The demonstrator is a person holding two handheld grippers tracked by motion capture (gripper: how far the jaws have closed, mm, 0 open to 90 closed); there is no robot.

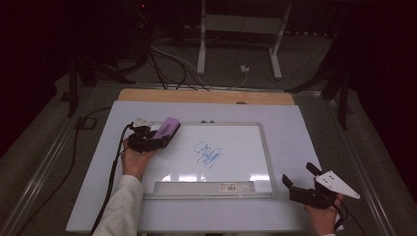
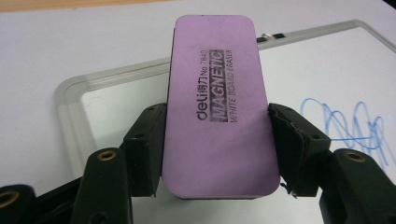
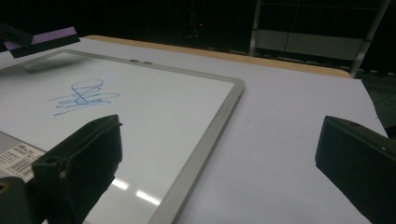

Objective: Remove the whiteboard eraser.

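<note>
The purple whiteboard eraser (image 2: pixel 217 105) is gripped across its width by the left tongs (image 2: pixel 215 149), its long axis pointing ahead of them, raised over the whiteboard's (image 1: pixel 246 142) far-left corner. The blue scribble (image 1: pixel 208 154) lies to their right, nothing between. The right tongs (image 1: pixel 300 178) are open and empty on the tabletop (image 1: pixel 295 123), farther off.

A pale desk (image 1: pixel 295 128) is seen with a wooden strip (image 1: pixel 206 96) along its far edge. Beyond it, a white metal frame (image 1: pixel 241 24) stands on the floor (image 1: pixel 231 73), where cables (image 1: pixel 169 64) are strewn.
</note>
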